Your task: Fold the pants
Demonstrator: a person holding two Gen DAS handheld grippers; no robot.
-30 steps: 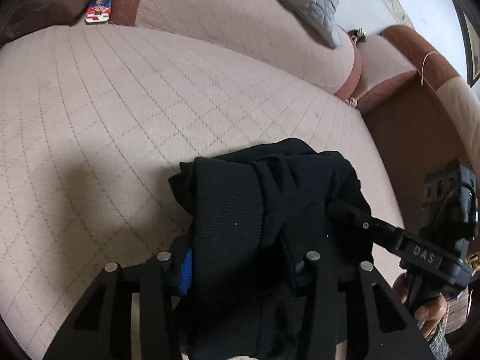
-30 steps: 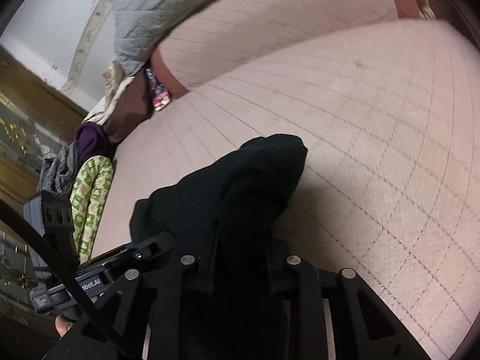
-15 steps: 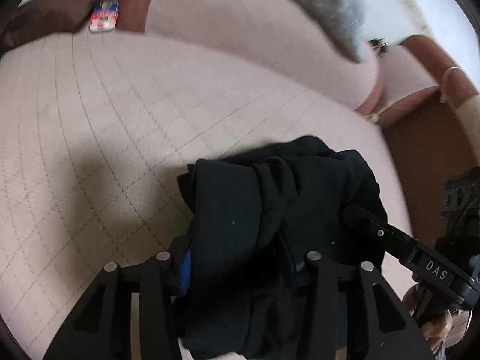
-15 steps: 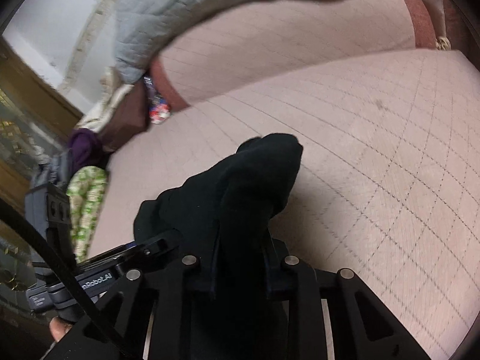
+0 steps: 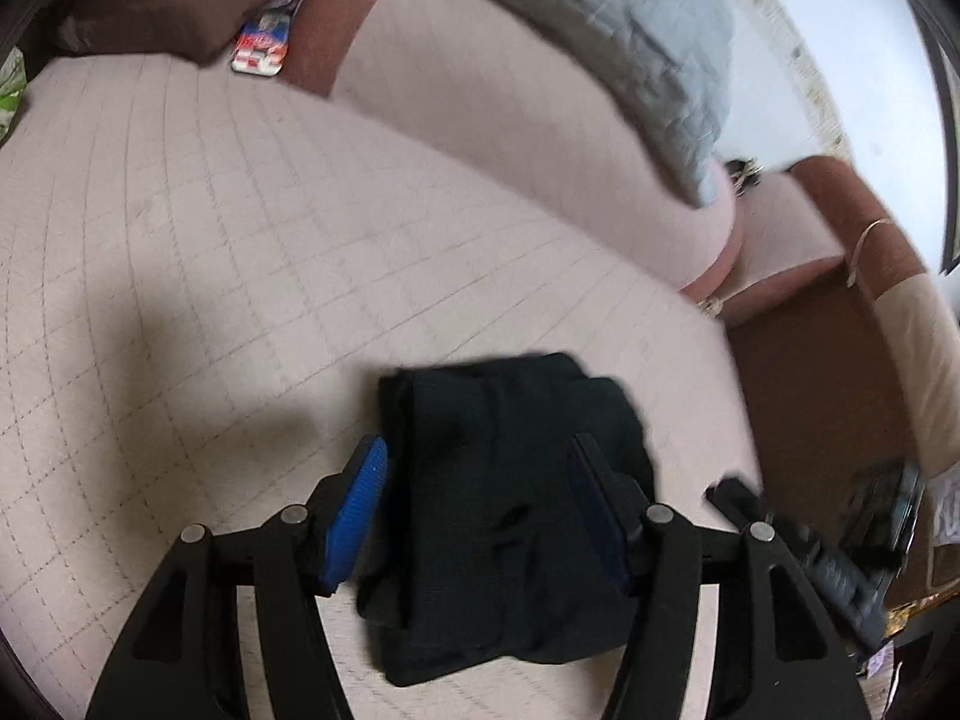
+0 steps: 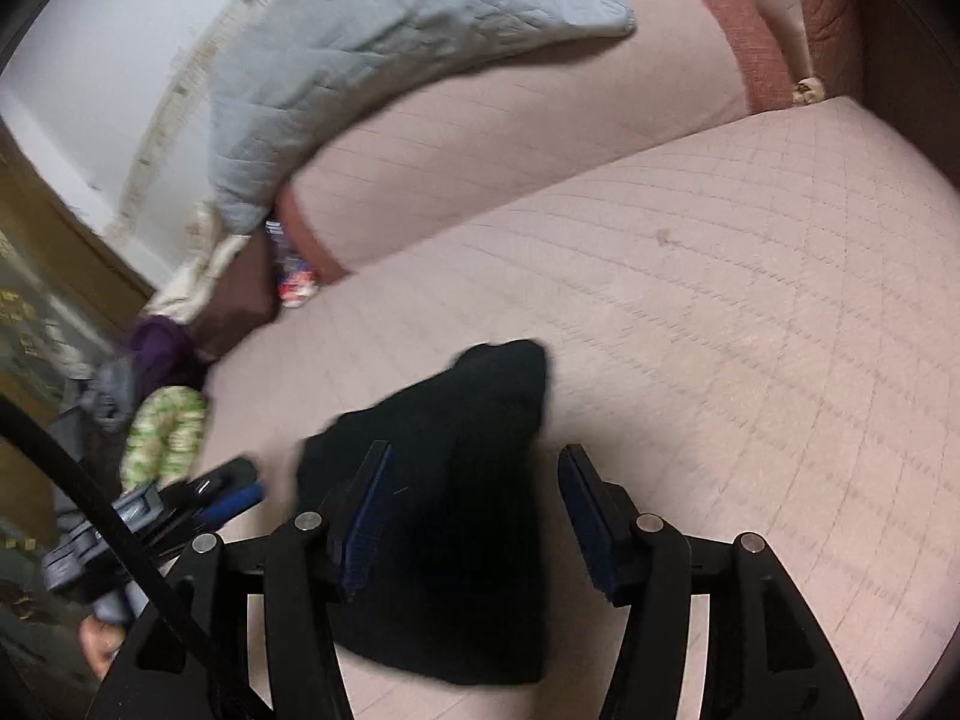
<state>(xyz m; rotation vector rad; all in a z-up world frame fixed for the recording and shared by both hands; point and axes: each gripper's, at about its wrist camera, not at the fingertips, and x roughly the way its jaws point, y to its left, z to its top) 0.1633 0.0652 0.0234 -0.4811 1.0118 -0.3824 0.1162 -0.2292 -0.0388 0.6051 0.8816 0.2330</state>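
Two claws: left claw (image 5: 477, 480) and right claw (image 6: 474, 489), each hovering above the same bundle, seen from opposite sides.
Pants (image 5: 510, 510): black, folded into a thick compact bundle lying on the pink quilted cushion (image 5: 240, 276).
Long axis: in the left view it ran from the bottom edge up and away, roughly along the line of the fingers; in the right view it leaned up toward the right, narrowing to a rounded end.
Look: dark ribbed fabric, several layers stacked, soft vertical creases on top; edges blurred.
Left claw state: jaws wide, having just been opening; the bundle sat between them, the blue pad (image 5: 354, 507) clear of the cloth, the other pad close to it, contact unclear.
Right claw state: jaws wide, having just been opening; the bundle lay under the left-hand finger and in the gap, the right-hand pad (image 6: 585, 510) well off it.
Other claw in view: right claw at the left view's lower right edge; left claw at the right view's lower left.
Backdrop: grey quilt (image 6: 372, 54) draped on the sofa back.
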